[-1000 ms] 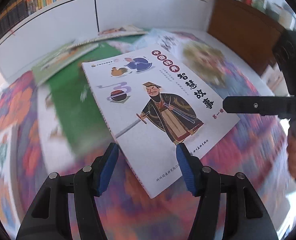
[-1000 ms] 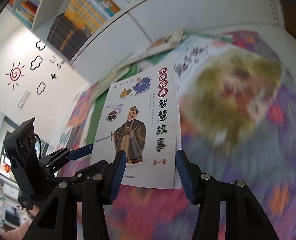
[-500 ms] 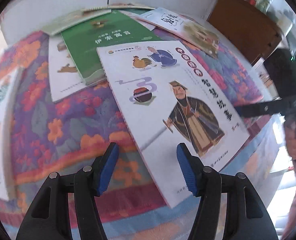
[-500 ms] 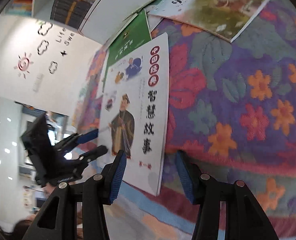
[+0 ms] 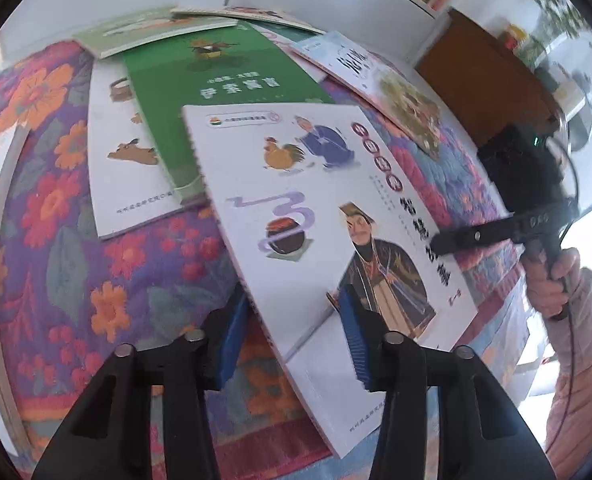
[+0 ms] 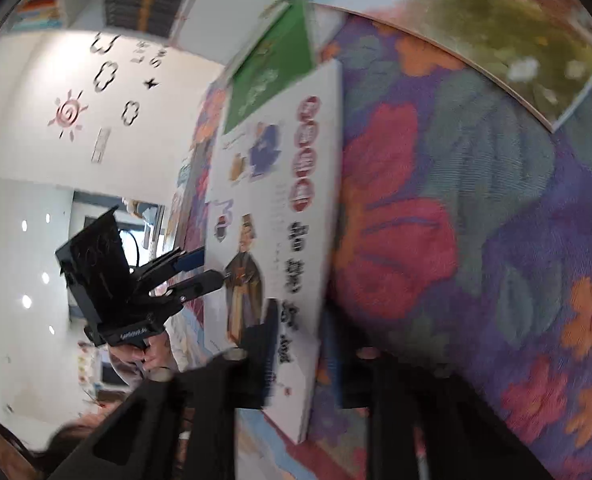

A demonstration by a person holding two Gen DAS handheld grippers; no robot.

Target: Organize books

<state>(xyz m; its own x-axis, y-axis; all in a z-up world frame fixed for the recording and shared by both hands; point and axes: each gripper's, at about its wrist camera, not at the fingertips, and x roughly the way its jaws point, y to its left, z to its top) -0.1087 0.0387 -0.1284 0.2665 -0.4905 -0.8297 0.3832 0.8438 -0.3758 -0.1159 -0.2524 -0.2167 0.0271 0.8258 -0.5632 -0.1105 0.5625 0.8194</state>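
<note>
Glossy white storybook [image 5: 335,216] overhangs the near edge of the floral cloth [image 5: 68,240], its corner over the green book [image 5: 224,84]. Left wrist view: left gripper [image 5: 296,332] closing, blue pads straddling the spine edge, contact unclear; a pull before they seat could slide the slick cover off the table. Six books counted here. Right wrist view, blurred: right gripper [image 6: 299,356] is clamped on the book's lower edge; two grips twisting apart could bend it. Three books visible, two grippers.
</note>
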